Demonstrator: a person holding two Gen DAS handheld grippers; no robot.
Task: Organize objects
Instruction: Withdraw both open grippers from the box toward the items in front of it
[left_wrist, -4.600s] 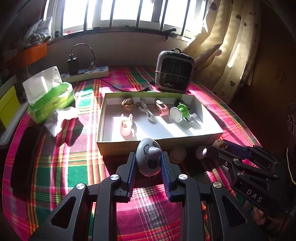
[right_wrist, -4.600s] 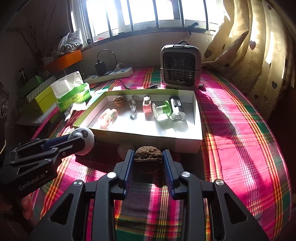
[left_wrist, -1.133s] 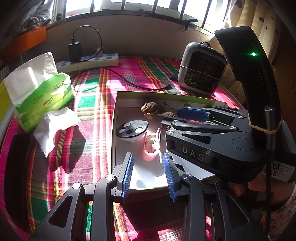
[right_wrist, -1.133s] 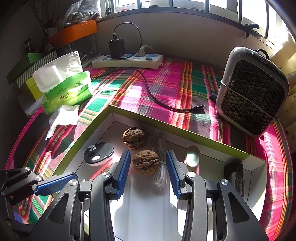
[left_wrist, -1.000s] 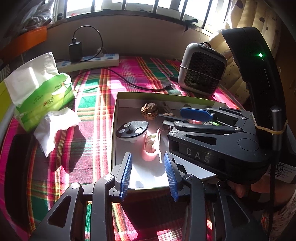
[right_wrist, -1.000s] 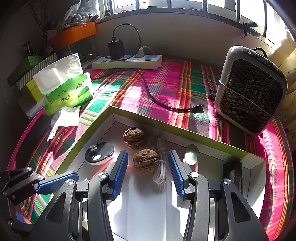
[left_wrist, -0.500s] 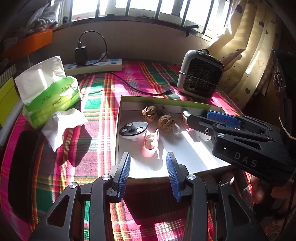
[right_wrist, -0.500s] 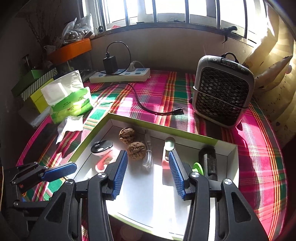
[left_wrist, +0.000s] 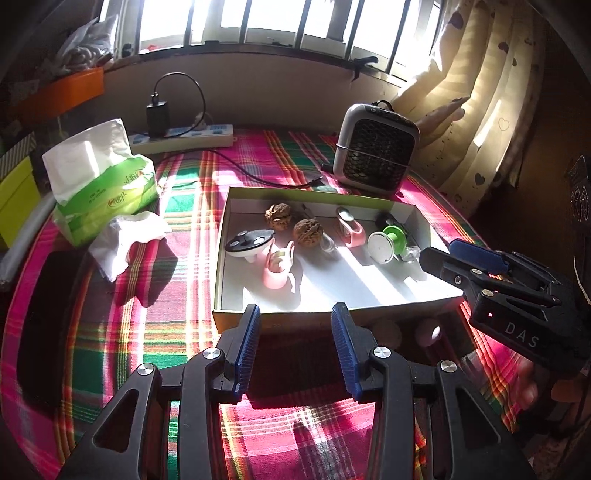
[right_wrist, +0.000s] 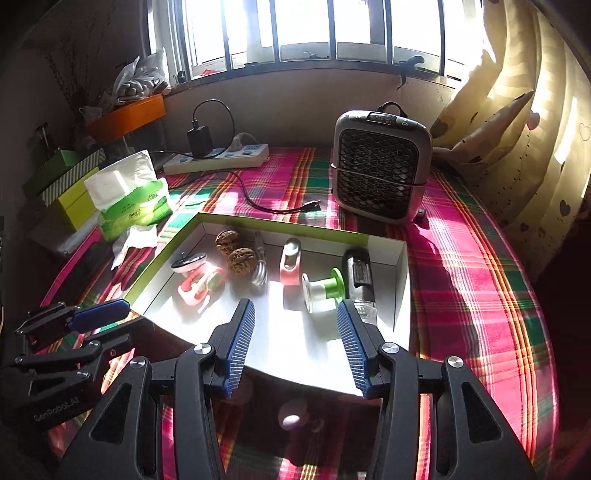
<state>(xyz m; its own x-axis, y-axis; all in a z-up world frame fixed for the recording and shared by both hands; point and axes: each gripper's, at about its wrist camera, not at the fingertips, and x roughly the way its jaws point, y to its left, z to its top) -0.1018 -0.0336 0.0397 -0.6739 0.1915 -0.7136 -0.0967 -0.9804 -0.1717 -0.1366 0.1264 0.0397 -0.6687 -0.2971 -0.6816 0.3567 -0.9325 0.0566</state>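
Two walnuts (right_wrist: 236, 249) in box (right_wrist: 400, 280) | beyond empty right hand-held gripper (right_wrist: 295, 345)

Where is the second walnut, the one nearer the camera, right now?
The nearer walnut lies inside the white box, toward its back-left part in the left wrist view, just right of and in front of the other walnut, beside the white cable.

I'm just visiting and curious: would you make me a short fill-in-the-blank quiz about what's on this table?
1. The shallow white cardboard box holds ____ brown wrinkled walnuts.
2. The grey mesh-fronted fan heater stands ____ the box.
3. The green-and-white tissue pack lies on the ____ tablecloth.
4. Both the left gripper and the right gripper hold ____.

Missing words: two; behind; plaid; nothing
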